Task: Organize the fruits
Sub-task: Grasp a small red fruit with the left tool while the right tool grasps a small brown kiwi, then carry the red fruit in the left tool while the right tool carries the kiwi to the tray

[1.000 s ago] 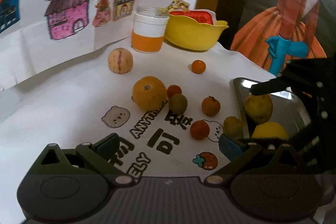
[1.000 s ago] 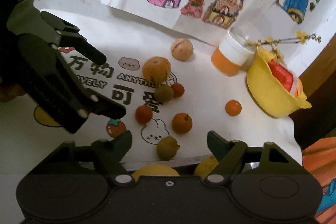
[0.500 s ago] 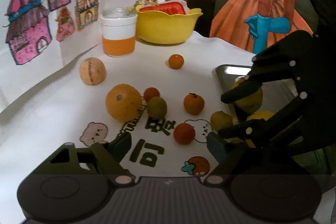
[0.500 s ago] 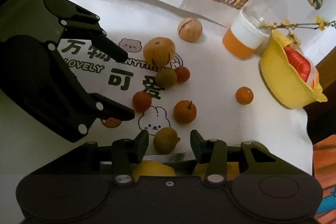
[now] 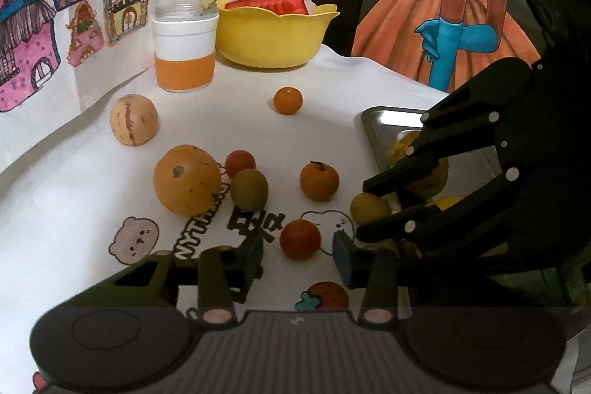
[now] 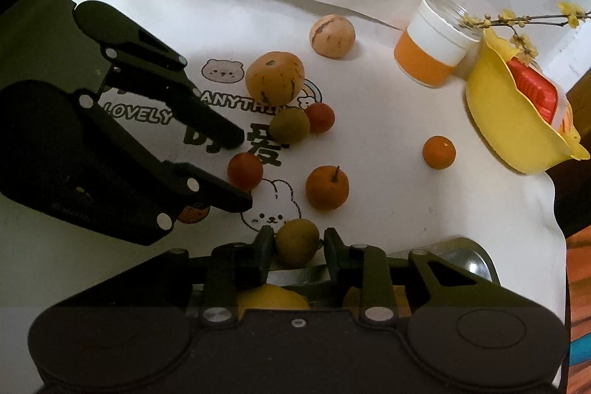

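Since the yellow-green fruit sits on the tabletop right at the edge of the metal tray and the right gripper has just been closing with that fruit between its pads, apparently clamped on it, the annotator judges a short straight lift and a gentle set-down among the yellow fruits in the tray is best. The left gripper has also just been closing around the small red fruit; its pads flank it but show gaps, not pressing, so it should finish squeezing before lifting, clear of the other gripper.
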Demonstrator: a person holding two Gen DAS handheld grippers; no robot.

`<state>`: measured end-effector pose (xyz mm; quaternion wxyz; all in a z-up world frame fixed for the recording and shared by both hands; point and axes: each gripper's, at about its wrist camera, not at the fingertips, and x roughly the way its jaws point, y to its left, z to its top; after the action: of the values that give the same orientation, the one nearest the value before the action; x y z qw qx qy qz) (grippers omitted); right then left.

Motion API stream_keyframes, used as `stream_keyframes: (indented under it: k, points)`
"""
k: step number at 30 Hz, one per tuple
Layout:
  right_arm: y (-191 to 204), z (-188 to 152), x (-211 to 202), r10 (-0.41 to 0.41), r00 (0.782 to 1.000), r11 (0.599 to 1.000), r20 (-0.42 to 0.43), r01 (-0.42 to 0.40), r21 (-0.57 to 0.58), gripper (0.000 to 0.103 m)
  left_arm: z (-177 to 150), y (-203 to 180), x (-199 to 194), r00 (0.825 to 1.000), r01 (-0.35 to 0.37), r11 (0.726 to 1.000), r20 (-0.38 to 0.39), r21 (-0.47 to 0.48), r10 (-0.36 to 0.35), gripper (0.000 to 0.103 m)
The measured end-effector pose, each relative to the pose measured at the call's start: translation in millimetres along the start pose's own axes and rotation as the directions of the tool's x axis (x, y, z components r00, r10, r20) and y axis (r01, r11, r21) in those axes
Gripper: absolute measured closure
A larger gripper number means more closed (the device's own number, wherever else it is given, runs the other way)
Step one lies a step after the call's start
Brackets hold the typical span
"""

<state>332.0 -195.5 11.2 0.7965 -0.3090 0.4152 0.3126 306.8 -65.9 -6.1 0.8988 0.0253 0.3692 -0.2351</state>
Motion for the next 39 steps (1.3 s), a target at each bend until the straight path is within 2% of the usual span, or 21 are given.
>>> stream_keyframes:
  k: [7, 15, 23, 31, 39]
  points:
    - [3.4, -3.4, -3.9, -0.013, 0.999, 1.0, 0.031, 0.013, 0.012, 0.072, 0.2, -0.9, 0.5, 1.0, 0.002, 1.0, 0.0, -0.012, -0.002, 0.077]
    - [7.5, -14.8, -22.2, -0.055, 0.991, 0.998, 0.126, 0.049, 0.049, 0.072, -2.8, 1.5, -4.2, 1.0, 0.002, 0.998, 0.004, -0.067, -0.002, 0.078]
    - [0.0, -30.6, -52.7, -0.121, 0.971, 0.986, 0.207, 0.095, 0.134, 0.072, -2.4, -6.3, -19.4, 0.999, -0.008, 0.994, 0.035, -0.106, 0.011, 0.078]
    - [-15.2, -58.9, -81.7, -0.215, 0.95, 0.957, 0.225, 0.159, 0.244, 0.072, 2.9, -33.5, -34.8, 0.997, 0.018, 0.995, 0.075, -0.096, -0.01, 0.078]
    - [-19.8, -94.8, -100.9, -0.324, 0.918, 0.906, 0.227, 0.233, 0.354, 0.072, 11.2, -74.4, -41.6, 0.991, 0.059, 0.995, 0.123, -0.08, -0.049, 0.078]
